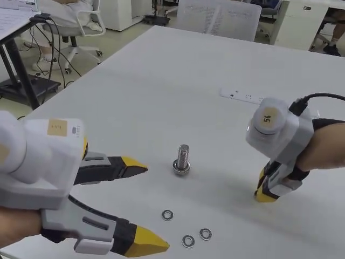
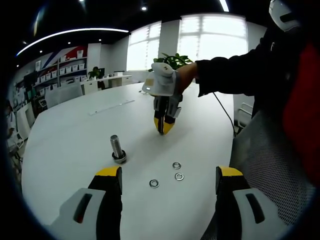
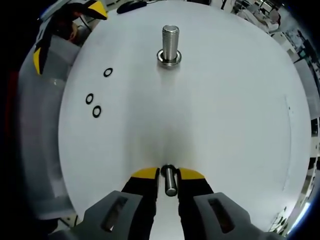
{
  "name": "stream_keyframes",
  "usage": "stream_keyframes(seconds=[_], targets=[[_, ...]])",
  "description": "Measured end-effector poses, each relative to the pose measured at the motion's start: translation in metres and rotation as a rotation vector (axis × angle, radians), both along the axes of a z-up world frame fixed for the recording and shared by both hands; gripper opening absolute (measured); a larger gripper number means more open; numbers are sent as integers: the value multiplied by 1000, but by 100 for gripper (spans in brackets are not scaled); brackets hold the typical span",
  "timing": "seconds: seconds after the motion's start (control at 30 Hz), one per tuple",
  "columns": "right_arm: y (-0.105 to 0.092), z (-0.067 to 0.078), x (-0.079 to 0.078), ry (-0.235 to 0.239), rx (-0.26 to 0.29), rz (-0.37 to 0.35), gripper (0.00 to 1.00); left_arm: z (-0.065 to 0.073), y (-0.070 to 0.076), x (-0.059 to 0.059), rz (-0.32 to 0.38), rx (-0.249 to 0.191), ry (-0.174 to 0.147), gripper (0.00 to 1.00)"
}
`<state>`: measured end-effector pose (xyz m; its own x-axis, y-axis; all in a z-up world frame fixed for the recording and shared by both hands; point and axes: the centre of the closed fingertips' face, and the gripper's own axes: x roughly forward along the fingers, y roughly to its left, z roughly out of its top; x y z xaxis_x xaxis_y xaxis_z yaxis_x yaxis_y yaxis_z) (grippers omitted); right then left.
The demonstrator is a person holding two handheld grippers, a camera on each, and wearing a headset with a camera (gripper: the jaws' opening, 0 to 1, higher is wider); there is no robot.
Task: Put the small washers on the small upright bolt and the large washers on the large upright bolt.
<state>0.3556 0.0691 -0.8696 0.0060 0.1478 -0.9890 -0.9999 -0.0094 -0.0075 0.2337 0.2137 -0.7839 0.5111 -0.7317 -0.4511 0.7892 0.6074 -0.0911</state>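
Two yellow-tipped jaws of the right gripper [image 1: 265, 195] are pressed shut on the small bolt [image 3: 170, 181]. The bolt sits between them with its length running along the jaws. This gripper points steeply down, its tips meeting the white table [image 1: 226, 65] on the person's right. I cannot tell whether the bolt already stands on its own head there. The left gripper [image 1: 143, 205] is empty, its jaws spread wide. It is low over the near left of the table and aimed across toward the other gripper.

Just ahead of the left gripper's tips, three washers [image 1: 188, 240] lie flat on the table. Two are close together and the third is a little apart, toward the large bolt [image 1: 183, 156]. In the left gripper view they fall inside the gap between its jaws. The large bolt stands beyond them, upright, roughly midway between the two grippers. A ring at its foot looks like a washer already seated.

The loose washers are much nearer the left gripper. From the right gripper they lie well off to its left, short of the large bolt. All three look alike and small, so they probably belong on the small bolt. That would mean carrying them rightward across the table to where the right gripper holds it. Being thin and flat, they will likely call for a much narrower jaw and a grip at the edge.
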Motion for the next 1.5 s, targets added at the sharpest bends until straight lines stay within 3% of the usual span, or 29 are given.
stream_keyframes(seconds=[0.3, 0.73, 1.13, 1.5], targets=[[-2, 3, 2, -7, 12, -11, 18, -1, -1, -1, -4, -4, 5, 76], [-23, 11, 2, -26, 20, -62, 18, -1, -3, 1, -17, 0, 3, 76], [-34, 16, -15, -29, 39, -87, 18, 1, -8, -1, -34, 9, -2, 76], [-33, 16, -41, -15, 57, -80, 18, 3, -9, -2, -35, 11, -10, 76]])
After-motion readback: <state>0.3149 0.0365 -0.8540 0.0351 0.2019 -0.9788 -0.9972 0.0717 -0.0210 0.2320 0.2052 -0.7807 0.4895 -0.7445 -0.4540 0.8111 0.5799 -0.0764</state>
